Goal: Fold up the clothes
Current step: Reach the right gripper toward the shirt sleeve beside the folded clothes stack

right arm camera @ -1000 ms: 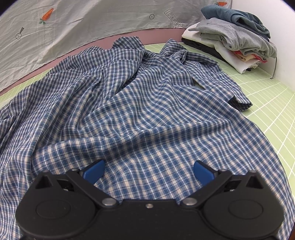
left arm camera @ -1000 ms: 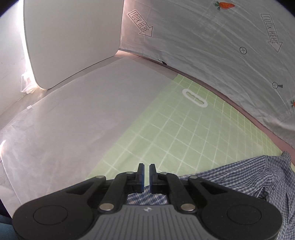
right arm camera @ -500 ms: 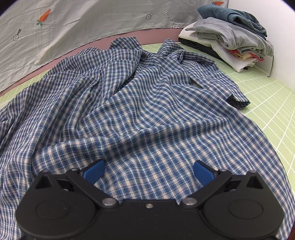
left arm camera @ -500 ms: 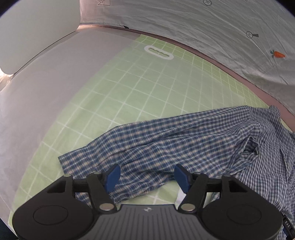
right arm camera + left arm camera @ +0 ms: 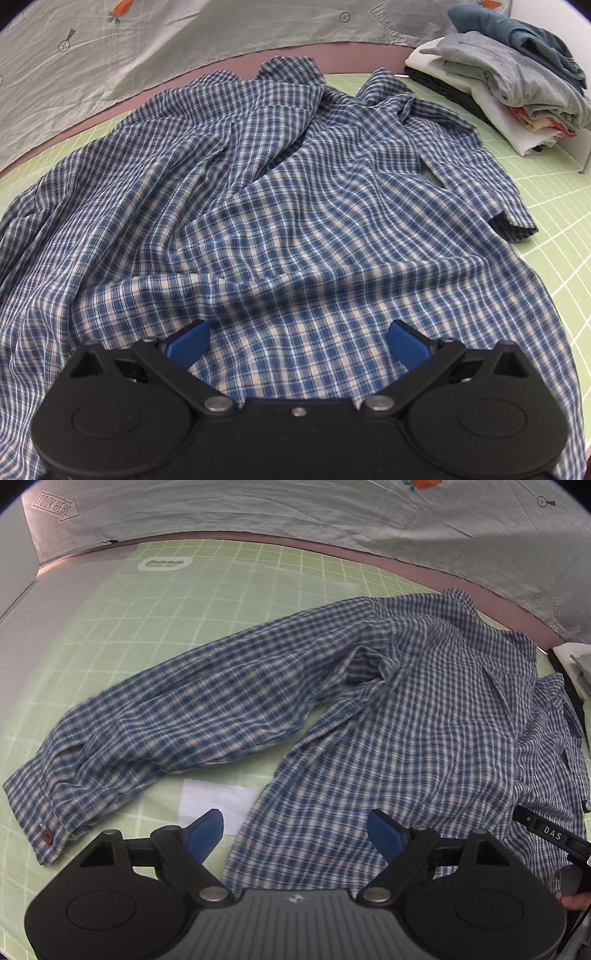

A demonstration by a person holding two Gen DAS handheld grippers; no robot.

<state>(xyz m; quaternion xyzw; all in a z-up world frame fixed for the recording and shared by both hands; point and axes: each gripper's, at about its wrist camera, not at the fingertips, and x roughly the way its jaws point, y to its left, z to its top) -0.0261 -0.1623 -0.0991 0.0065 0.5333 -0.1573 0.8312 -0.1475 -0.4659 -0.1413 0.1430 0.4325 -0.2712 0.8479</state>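
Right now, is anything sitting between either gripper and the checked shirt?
Nothing visible. The left gripper hangs open over the checked shirt, its jaws just opened, holding nothing. The right gripper is open directly above the cloth. The pile of folded clothes sits off to the side.

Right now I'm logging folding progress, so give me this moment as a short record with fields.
garment: blue plaid shirt, spread out, wrinkled, not yet folded
sleeve: left sleeve stretched out flat on the green grid mat
left gripper: open, jaws just opened, clamping nothing
right gripper: open over the shirt's hem
other clothes: folded stack at the mat's far right corner
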